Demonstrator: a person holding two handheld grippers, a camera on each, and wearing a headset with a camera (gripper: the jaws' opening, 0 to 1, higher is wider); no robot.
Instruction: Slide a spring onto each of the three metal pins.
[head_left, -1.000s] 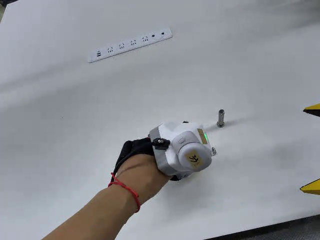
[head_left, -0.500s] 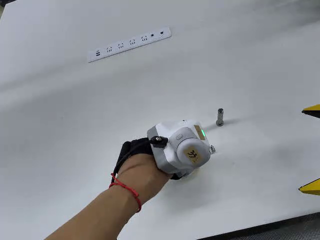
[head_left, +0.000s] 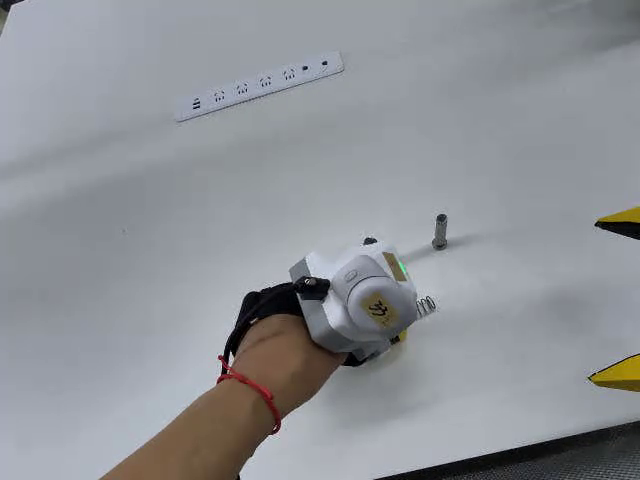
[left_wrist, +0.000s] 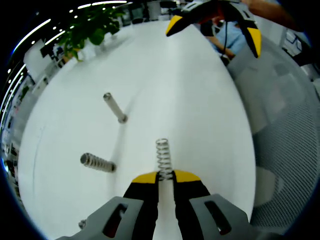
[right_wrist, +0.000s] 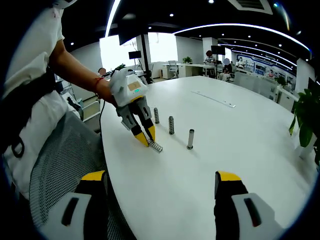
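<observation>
- The left claw (left_wrist: 165, 176) is pinched narrow on the near end of the spring (left_wrist: 162, 155), which juts straight out ahead of the yellow tips. In the right gripper view its free end dips toward the desk (right_wrist: 215, 150); whether it touches I cannot tell.
- Against half a second ago, the head view shows the hand rolled a little. The coils now stick out clear of the claw's body on the right, where only a speck showed before. I judge the pick made and the carry about to start.
- Near the spring but apart from it stands the bare pin (left_wrist: 115, 107), upright on the desk.
- In the same row, the middle pin (right_wrist: 171, 125) and the end pin (right_wrist: 156, 115) already wear coils, so this spring looks like the last of three.
- The next move calls for tipping the spring upright and lining its bore over the bare pin's top. Held by one end, it may wobble and glance off.
- The right claw (right_wrist: 160, 182) hangs wide and empty, well apart from the pins.
</observation>
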